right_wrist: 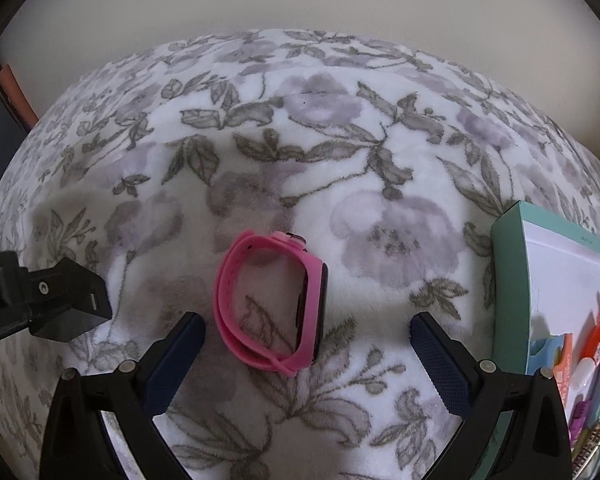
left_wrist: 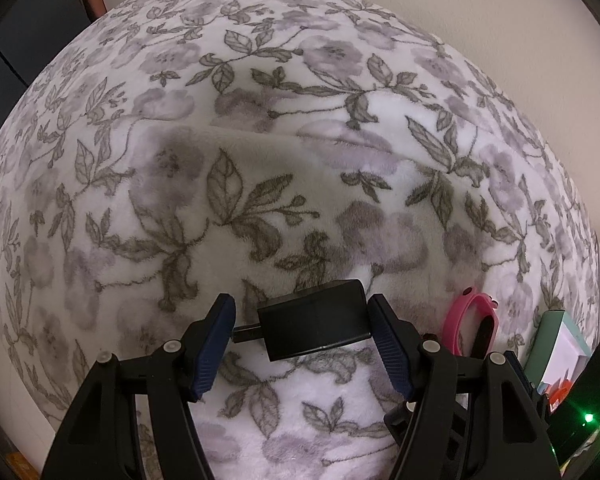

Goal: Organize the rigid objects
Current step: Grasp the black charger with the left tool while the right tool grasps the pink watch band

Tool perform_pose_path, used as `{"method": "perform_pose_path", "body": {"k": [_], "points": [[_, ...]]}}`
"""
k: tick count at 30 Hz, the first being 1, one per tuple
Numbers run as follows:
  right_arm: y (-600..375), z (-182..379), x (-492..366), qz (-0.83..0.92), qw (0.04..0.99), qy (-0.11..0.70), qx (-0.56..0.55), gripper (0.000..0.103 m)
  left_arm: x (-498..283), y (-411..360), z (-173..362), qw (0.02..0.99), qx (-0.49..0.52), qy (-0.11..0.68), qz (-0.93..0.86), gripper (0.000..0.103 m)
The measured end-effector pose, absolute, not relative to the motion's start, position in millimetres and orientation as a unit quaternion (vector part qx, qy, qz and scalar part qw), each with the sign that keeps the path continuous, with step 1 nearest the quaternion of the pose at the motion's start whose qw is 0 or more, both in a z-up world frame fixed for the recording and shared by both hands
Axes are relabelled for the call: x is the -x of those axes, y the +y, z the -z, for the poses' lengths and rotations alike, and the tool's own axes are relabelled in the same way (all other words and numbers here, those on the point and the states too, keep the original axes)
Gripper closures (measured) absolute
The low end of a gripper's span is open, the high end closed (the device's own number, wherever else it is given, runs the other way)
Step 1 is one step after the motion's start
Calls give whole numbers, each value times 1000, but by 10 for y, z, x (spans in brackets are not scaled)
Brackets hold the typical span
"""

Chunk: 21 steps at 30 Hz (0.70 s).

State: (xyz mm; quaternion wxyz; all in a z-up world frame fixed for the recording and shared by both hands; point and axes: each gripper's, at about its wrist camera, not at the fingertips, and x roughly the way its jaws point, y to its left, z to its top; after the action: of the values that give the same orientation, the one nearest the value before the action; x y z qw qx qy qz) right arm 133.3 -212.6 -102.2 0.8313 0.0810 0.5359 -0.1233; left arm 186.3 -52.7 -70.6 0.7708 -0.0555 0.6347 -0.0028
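**Op:** My left gripper [left_wrist: 306, 334] points steeply down and has the black, hard-plastic wall charger block [left_wrist: 314, 328] between its blue ribbed pads [left_wrist: 216, 344]. The far pad looks to be pressing one end; on the prong side I see a sliver of gap, so I can't tell whether the grip is firm.

**Spotter:** And the right?

**Op:** My right gripper [right_wrist: 308, 352] hangs with its fingers spread wide and nothing in them, straddling the pink silicone watch with its dark glossy face [right_wrist: 270, 304]. The watch lies on its side on the fluffy white fleece blanket printed with grey-lilac flowers [right_wrist: 332, 152], its strap closed in a loop.

**Spotter:** How would you take it?

**Op:** I'd judge the rigid face module the better purchase; the strap is soft and would fold under the pads. I'd come down so one pad meets the case, not the loop, and keep the tips from digging into the pile.

**Spotter:** Destination?

**Op:** Probably the teal cardboard box with the white interior [right_wrist: 512, 280], just to the right, already holding small colourful items. Its upright wall is what I'd need to clear.
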Motion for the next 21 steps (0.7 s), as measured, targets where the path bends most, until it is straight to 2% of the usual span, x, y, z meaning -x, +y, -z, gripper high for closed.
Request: {"method": "perform_pose_path", "body": {"k": [11, 17, 21], "points": [[-2086, 1009, -1263, 128, 836, 527, -78, 1, -1854, -530, 701, 770, 53, 635, 1, 33], [-2082, 963, -1279, 127, 836, 528, -75, 12, -1858, -531, 698, 770, 51, 635, 1, 33], [-2071, 906, -1265, 116, 840, 525, -78, 29, -1855, -532, 698, 770, 51, 635, 1, 33]]}}
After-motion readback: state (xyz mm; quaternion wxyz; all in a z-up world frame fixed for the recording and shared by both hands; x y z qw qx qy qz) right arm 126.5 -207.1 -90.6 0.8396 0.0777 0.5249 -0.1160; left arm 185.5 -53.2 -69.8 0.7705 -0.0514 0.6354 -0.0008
